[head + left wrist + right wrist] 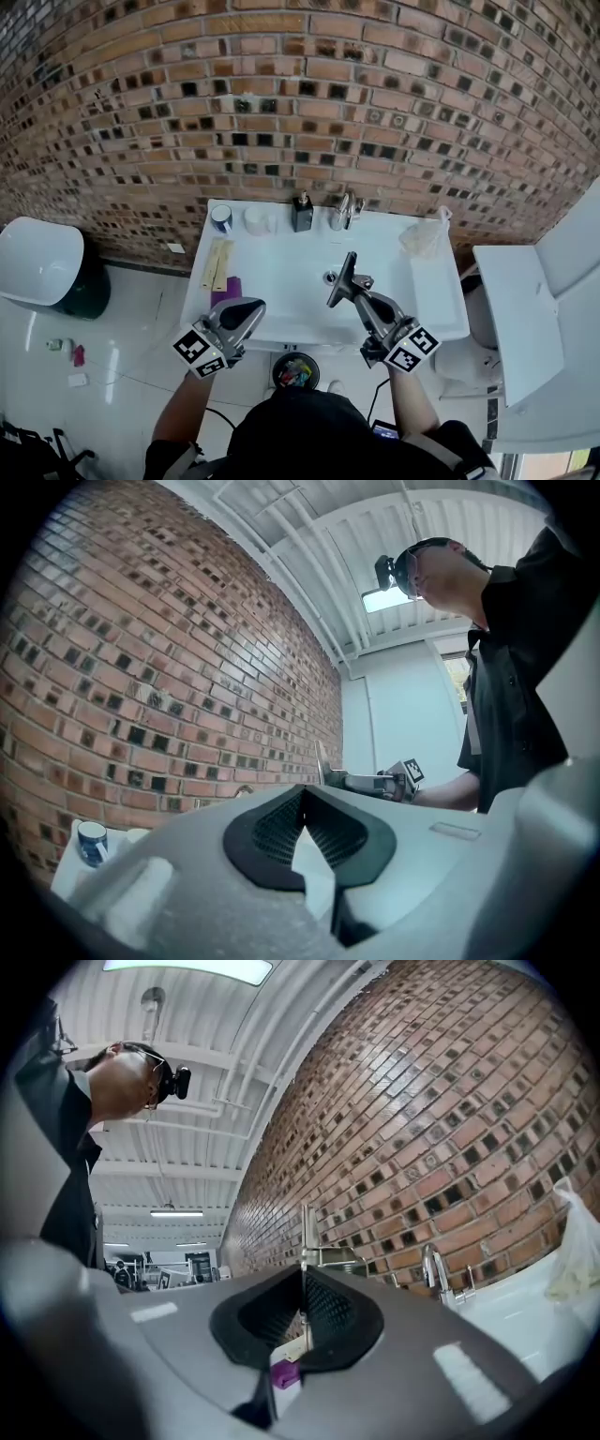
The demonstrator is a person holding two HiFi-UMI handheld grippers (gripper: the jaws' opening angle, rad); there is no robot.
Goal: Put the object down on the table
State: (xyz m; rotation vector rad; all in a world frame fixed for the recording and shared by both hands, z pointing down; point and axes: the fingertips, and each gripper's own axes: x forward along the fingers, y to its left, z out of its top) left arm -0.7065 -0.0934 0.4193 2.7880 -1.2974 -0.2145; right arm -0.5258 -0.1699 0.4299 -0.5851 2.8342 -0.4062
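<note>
Right gripper [360, 285] clamps flat object [340, 281]; left gripper [251, 310] closed.

A washroom: centre frame, a white washbasin [281, 281] with tap [343, 212] and soap bottle [302, 214] against a brick wall [281, 94].

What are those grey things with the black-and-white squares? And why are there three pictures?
A person stands at a white sink counter, holding a grabbing tool in each hand; the squared cubes are part of them. One picture comes from a camera on the person's head, looking down. The other two come from cameras riding on the tools. The left tool is closed and empty. The right tool pinches a thin grey thing; I can't tell what it is. On the counter are a blue cup, a dark bottle, a plastic bag and a purple thing.
</note>
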